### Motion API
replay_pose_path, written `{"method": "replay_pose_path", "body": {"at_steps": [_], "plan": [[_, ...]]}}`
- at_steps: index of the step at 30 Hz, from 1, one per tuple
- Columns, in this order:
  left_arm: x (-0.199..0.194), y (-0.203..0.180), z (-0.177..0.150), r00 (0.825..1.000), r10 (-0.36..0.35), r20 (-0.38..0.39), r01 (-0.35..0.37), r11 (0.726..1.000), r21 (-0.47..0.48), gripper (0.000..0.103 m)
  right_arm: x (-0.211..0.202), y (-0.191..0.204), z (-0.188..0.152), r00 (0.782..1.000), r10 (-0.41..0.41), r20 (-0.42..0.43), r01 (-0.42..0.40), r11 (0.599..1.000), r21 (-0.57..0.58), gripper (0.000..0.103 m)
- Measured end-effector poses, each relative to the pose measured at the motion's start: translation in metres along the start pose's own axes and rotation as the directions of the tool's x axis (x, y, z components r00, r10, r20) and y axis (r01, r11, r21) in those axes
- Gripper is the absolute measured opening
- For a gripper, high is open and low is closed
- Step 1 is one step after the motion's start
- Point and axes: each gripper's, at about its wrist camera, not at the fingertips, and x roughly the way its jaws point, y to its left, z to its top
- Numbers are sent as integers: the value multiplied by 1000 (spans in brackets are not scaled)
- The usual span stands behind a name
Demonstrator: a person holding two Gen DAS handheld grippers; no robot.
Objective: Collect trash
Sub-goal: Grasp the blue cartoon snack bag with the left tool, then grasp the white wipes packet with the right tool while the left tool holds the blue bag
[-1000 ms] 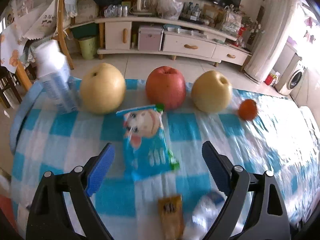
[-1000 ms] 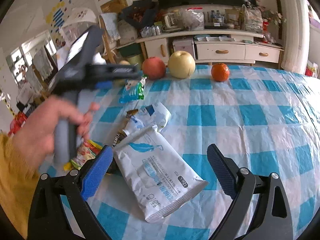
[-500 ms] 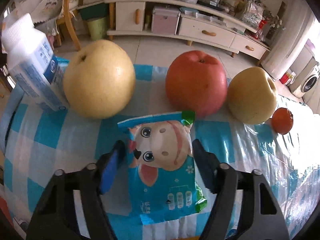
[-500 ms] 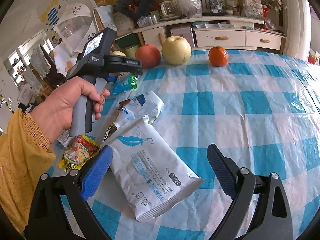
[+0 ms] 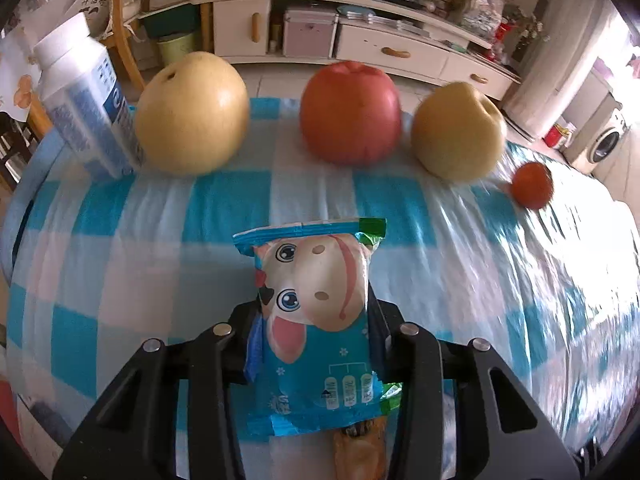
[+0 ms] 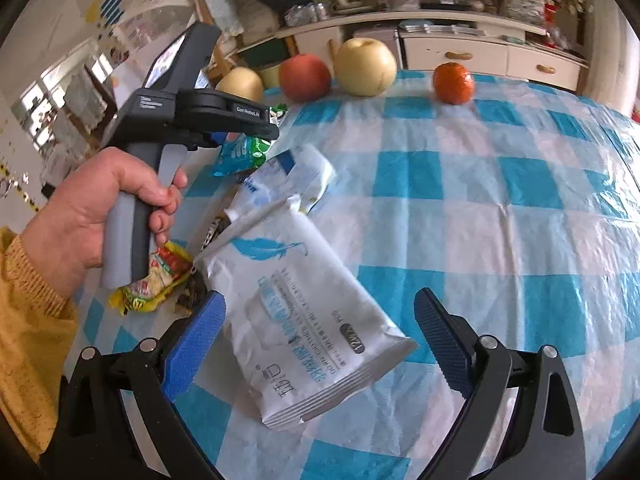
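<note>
My left tool (image 5: 314, 344) is closing on the blue cow-print snack wrapper (image 5: 316, 320) mid-desk, my right tool (image 6: 316, 340) gapes over the white tissue pack (image 6: 304, 312); slick film could slip free.

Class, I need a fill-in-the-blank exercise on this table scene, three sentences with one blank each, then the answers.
1. The left hand-held gripper is closing on a blue wrapper printed with a cartoon ____.
2. The fruit between the two pears is a red ____.
3. Between the open jaws of the right hand-held gripper lies a white pack printed with a blue ____.

Missing words: cow; apple; feather
</note>
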Motion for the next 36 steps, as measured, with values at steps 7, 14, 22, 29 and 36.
{"method": "replay_pose_path", "body": {"at_steps": [7, 14, 22, 29, 36], "plan": [[-26, 12, -23, 999, -36, 17, 36, 999, -22, 41, 15, 13, 0, 999, -41, -16, 39, 994, -98, 94], [-68, 20, -40, 995, -64, 73, 66, 998, -23, 41, 29, 16, -1, 998, -39, -57, 32, 991, -131, 98], [-125, 33, -73, 985, -90, 149, 94, 995, -24, 41, 29, 21, -6, 997, -36, -71, 24, 987, -157, 98], [-155, 52, -114, 977, -104, 187, 119, 990, -70, 41, 28, 28, -13, 995, -61, -75, 44, 977, -208, 98], [-177, 84, -153, 966, -91, 242, 126, 983, -132, 41, 31, 38, -19, 989, -140, -52, 121, 956, -266, 98]]}}
